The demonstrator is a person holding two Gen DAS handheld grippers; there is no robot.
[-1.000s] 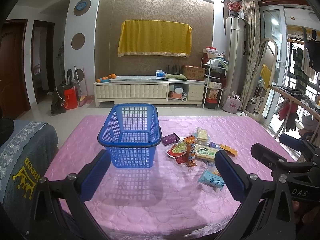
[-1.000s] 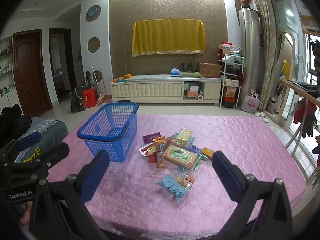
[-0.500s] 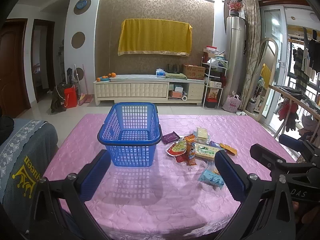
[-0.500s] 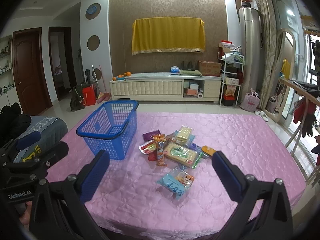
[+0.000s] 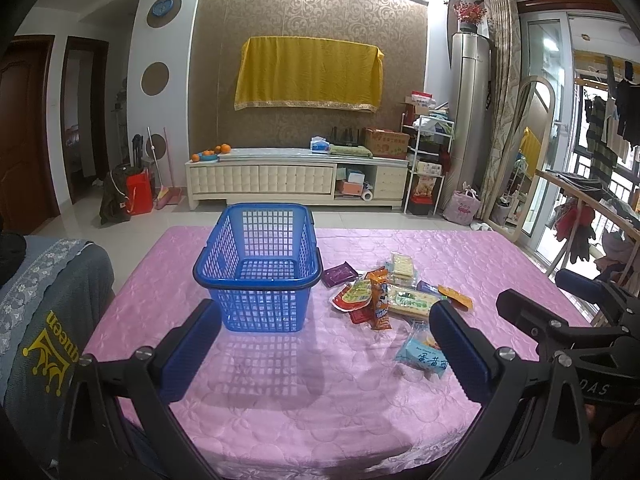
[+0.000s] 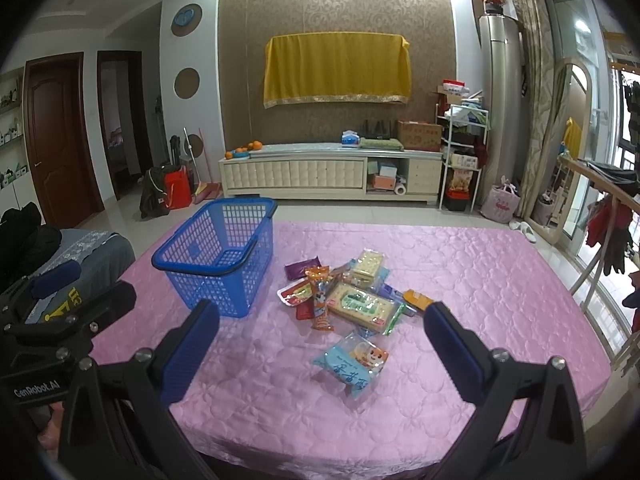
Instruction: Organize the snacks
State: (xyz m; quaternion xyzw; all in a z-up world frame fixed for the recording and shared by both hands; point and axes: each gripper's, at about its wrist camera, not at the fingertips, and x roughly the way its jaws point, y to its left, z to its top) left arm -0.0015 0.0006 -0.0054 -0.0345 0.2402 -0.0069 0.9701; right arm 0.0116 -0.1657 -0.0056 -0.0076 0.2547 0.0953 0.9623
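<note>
On the pink table, the empty blue basket stands left, the snack pile just beside it to the right. Left gripper and right gripper hover above the near edge, jaws wide apart, holding nothing.

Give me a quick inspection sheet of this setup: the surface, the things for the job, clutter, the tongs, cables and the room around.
Surface: pink quilted cloth covering the table.
Job's things: blue basket, nothing inside; snack pile beside it; light blue packet lying apart, nearest the cameras.
Clutter: nothing seen on the cloth besides these.
Tongs: left tongs open, holding nothing; right tongs open, holding nothing.
Cables: nothing seen.
Surroundings: grey chair cover at left; white cabinet below a yellow drape; clothes rack at right.
</note>
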